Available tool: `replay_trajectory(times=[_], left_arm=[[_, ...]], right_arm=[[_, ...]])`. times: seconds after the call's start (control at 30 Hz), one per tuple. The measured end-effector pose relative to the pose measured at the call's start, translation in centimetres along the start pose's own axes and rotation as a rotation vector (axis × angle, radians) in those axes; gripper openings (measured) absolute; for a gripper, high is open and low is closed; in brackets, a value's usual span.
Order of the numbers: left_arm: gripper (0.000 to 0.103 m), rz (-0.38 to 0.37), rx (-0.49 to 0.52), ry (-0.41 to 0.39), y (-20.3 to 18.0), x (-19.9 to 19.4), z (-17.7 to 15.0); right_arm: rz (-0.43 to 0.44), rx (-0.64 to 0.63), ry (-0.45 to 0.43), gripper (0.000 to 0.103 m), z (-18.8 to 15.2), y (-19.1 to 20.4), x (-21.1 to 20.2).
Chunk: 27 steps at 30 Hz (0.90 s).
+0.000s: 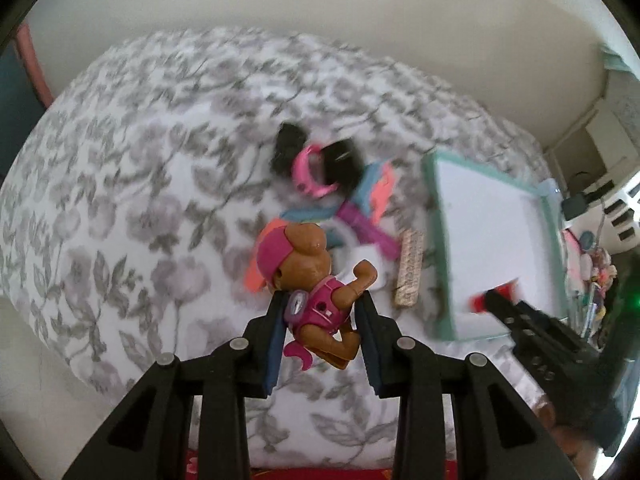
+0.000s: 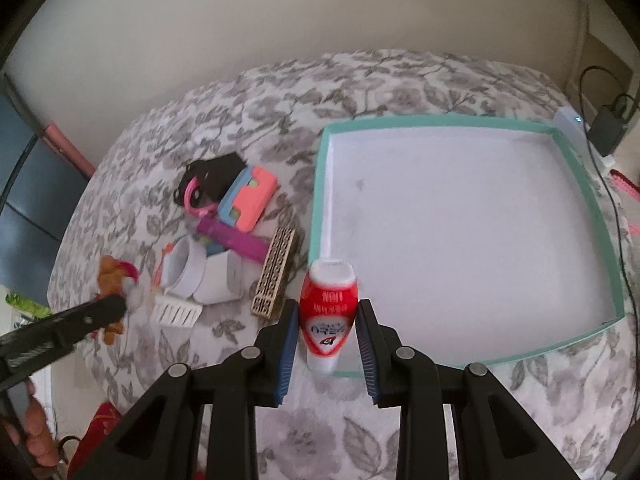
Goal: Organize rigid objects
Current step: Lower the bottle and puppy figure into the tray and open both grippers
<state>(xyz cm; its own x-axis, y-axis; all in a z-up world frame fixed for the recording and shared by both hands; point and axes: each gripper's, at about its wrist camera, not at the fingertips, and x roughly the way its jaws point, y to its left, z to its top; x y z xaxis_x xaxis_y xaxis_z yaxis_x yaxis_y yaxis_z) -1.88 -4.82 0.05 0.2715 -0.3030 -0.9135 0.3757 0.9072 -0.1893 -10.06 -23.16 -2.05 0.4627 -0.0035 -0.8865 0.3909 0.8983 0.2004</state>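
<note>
Looking past the teal-rimmed white tray (image 2: 592, 208), I see its floor bare. My right gripper (image 2: 328, 320), angled downward, clamps a red-and-white tube (image 2: 329, 312) over its near-left corner; my left gripper (image 1: 320, 312) pinches a brown pink-capped toy pup (image 1: 316, 280) above the floral bedspread (image 1: 120, 200).

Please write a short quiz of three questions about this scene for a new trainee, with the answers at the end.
1. True or false: the teal tray already holds several toys.
2. What does the left gripper hold?
A. a comb
B. a brown dog figure
C. a pink ring
3. Which object is in the right gripper?

Key: 1. false, its floor is bare; 2. B; 3. the red and white tube.
</note>
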Motion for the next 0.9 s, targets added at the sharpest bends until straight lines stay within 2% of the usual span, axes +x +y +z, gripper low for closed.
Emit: replay_trajectory(times=[0.2, 0.23, 0.33, 0.53, 0.9], left_arm=[[0.035, -0.021, 0.077, -0.024, -4.7, 0.5, 2.5], [0.035, -0.030, 0.083, -0.020, -5.4, 0.9, 2.7], [0.035, -0.038, 0.094, 0.024, -7.4, 2.2, 3.5], [0.036, -0.051, 0.129, 0.042, -10.3, 4.4, 4.5], [0.036, -0.110, 0.166, 0.077, -13.7, 10.3, 4.8]], right_arm=[[-0.060, 0.019, -0.055, 0.029, 1.0, -1.1, -0.6], [-0.062, 0.024, -0.057, 0.025, 1.1, -1.4, -0.5], [-0.055, 0.054, -0.049, 0.024, 1.2, -2.4, -0.3], [-0.046, 0.107, -0.052, 0.024, 1.4, -4.1, -0.2], [-0.110, 0.156, 0.016, 0.024, 0.9, -6.4, 1.0]])
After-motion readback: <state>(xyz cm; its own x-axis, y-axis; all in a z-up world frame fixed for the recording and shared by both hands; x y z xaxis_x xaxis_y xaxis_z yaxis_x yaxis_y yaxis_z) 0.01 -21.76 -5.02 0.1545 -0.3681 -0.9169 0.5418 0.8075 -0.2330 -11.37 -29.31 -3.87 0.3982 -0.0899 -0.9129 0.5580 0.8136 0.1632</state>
